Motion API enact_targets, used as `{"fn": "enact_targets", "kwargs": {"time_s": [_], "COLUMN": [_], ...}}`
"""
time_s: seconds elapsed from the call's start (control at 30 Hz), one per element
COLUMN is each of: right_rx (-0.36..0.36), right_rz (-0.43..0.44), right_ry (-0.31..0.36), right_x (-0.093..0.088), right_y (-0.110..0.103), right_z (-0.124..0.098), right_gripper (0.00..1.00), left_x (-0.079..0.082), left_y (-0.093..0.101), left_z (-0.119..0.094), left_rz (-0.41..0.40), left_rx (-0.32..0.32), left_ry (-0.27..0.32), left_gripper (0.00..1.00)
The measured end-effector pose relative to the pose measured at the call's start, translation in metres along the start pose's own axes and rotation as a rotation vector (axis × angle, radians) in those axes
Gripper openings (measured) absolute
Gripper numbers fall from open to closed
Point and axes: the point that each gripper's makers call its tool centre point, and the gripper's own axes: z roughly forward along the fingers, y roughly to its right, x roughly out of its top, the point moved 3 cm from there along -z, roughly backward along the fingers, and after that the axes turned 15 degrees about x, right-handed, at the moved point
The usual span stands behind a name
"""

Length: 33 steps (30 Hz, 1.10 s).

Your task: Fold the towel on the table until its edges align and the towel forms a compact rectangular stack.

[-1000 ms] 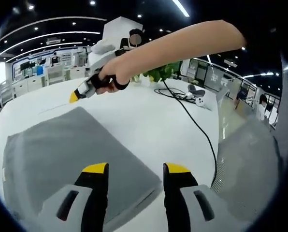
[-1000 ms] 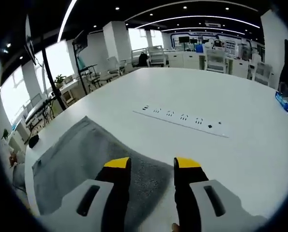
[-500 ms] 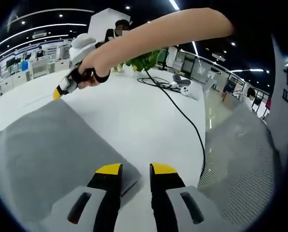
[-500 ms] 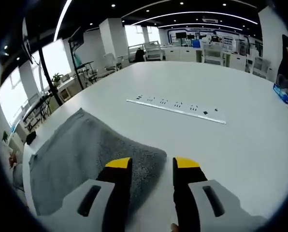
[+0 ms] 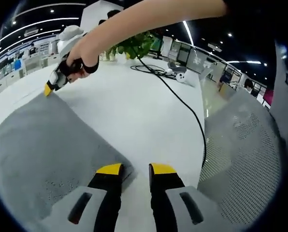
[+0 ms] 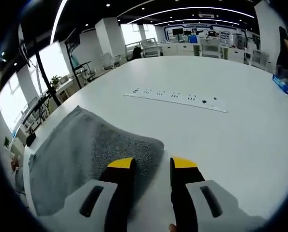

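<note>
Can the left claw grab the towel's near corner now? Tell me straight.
Probably yes. The left claw is open right at the towel corner, one tip over its edge, with bare table around it and nothing in between.

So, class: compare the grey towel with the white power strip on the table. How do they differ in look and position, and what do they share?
The towel is grey, soft and broad; the power strip is white, hard and a narrow bar with dark sockets. The towel lies just at the right gripper, its corner by the jaws; the power strip lies farther off, apart from it. Both lie flat on the white table.
</note>
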Motion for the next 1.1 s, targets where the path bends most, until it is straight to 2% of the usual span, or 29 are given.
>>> {"fn": "enact_targets", "kwargs": {"time_s": [0.07, 0.13, 0.23, 0.33, 0.47, 0.6, 0.77, 0.87, 0.9, 1.0, 1.1], "right_rx": [0.001, 0.002, 0.004, 0.003, 0.002, -0.008, -0.009, -0.016, -0.014, -0.023, -0.009], "right_rz": [0.0, 0.002, 0.001, 0.002, 0.001, 0.003, 0.0, 0.018, 0.022, 0.012, 0.02], "right_ry": [0.0, -0.001, -0.006, -0.007, -0.011, -0.004, 0.002, 0.032, 0.037, 0.049, 0.051], "right_x": [0.0, 0.0, -0.001, -0.002, -0.002, -0.003, -0.003, -0.001, -0.002, -0.002, -0.003], "right_y": [0.0, 0.003, 0.005, 0.007, 0.01, 0.011, 0.013, 0.015, 0.014, 0.014, 0.012], "right_z": [0.0, 0.003, 0.004, 0.005, 0.005, 0.004, 0.006, 0.009, 0.009, 0.009, 0.012], "right_gripper": [0.29, 0.29, 0.28, 0.28, 0.27, 0.25, 0.23, 0.18, 0.17, 0.13, 0.06], "left_x": [0.01, 0.016, 0.018, 0.009, 0.0, -0.002, -0.01, -0.01, -0.01, -0.01, -0.011], "left_y": [-0.003, -0.013, -0.028, -0.032, -0.034, -0.026, -0.007, -0.003, -0.003, -0.004, -0.004], "left_z": [-0.006, -0.01, -0.011, -0.005, 0.003, 0.008, 0.014, 0.015, 0.014, 0.014, 0.014], "left_rz": [-0.006, 0.001, -0.001, -0.019, 0.036, 0.016, 0.1, 0.144, 0.184, 0.173, 0.215], "left_rx": [0.014, 0.079, 0.145, 0.127, 0.132, 0.099, 0.044, 0.052, 0.046, 0.052, 0.071], "left_ry": [0.044, 0.079, 0.092, 0.054, 0.014, 0.009, -0.026, -0.019, -0.013, -0.017, -0.017], "left_gripper": [0.21, 0.21, 0.21, 0.21, 0.21, 0.21, 0.21, 0.23, 0.23, 0.23, 0.21]}}
